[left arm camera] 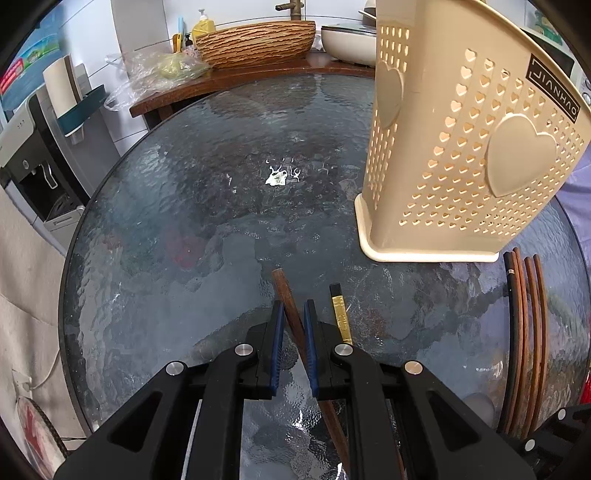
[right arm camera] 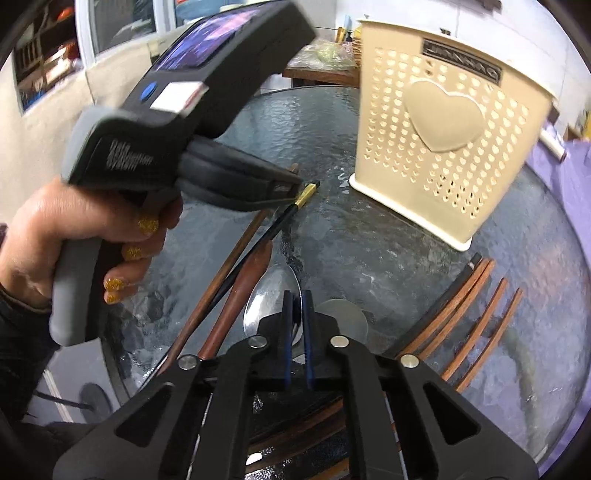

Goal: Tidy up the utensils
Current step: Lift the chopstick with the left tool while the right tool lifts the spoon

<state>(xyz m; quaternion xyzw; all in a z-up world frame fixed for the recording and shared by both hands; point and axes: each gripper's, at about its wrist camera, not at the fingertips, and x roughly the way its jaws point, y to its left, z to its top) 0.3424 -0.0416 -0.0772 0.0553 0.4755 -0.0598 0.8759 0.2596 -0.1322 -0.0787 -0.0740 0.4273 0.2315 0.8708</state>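
My left gripper is shut on a brown wooden chopstick that slants up off the round glass table. A black chopstick with a gold band lies just outside its right finger. In the right wrist view a hand holds that left gripper over the same two sticks. My right gripper has its blue pads pinched on the bowl of a metal spoon, beside a thick reddish-brown handle. The beige perforated utensil holder stands upright beyond both grippers.
Several brown and black chopsticks lie side by side at the table's right. A wooden counter behind holds a woven basket, a yellow soap bottle, plastic bags and a white pot. A water dispenser stands at the left.
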